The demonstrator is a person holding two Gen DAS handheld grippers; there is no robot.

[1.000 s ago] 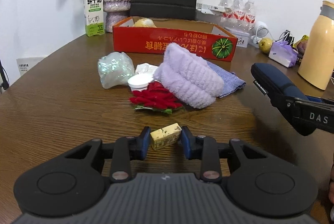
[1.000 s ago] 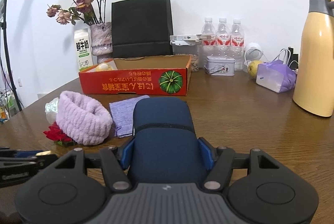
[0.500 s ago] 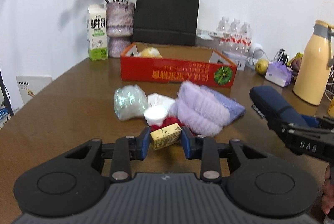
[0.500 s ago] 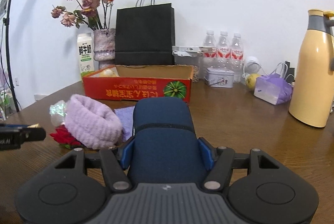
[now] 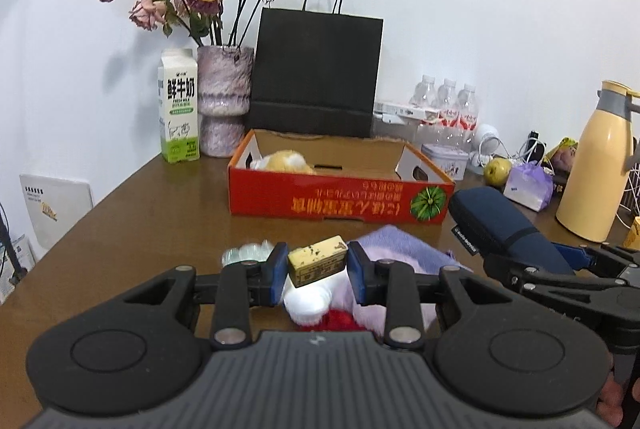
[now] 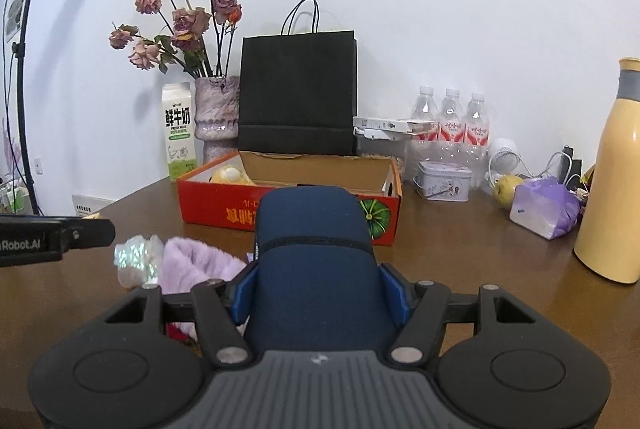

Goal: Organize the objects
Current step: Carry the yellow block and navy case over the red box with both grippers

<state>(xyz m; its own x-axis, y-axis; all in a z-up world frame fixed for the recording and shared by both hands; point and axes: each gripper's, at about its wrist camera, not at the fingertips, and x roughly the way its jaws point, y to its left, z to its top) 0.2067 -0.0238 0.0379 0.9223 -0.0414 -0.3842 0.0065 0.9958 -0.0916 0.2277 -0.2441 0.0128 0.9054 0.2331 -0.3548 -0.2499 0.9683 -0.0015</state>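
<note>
A small yellow block (image 5: 318,260) is clamped between the blue pads of my left gripper (image 5: 318,267), lifted above the table. My right gripper (image 6: 320,293) is shut on a dark blue case (image 6: 316,261), also seen at the right in the left wrist view (image 5: 496,225). Ahead stands a red cardboard box (image 5: 340,197) (image 6: 224,215) with a yellow plush item (image 5: 286,161) inside. Below the left gripper lie a lilac fluffy cloth (image 5: 400,249) (image 6: 192,261), a white cup (image 5: 306,303), a red flower (image 5: 340,321) and a shiny crumpled bag (image 6: 136,257).
Along the back wall stand a milk carton (image 5: 179,105), a vase of dried roses (image 5: 224,101), a black paper bag (image 5: 316,77) and water bottles (image 6: 452,121). At the right are a tin (image 6: 442,181), a pear (image 6: 506,189), a purple bag (image 6: 546,205) and a yellow flask (image 6: 612,181).
Both grippers have risen and moved toward the red box with their loads. The pile of cloth, cup and flower has slid lower in the left view, partly behind the fingers.
</note>
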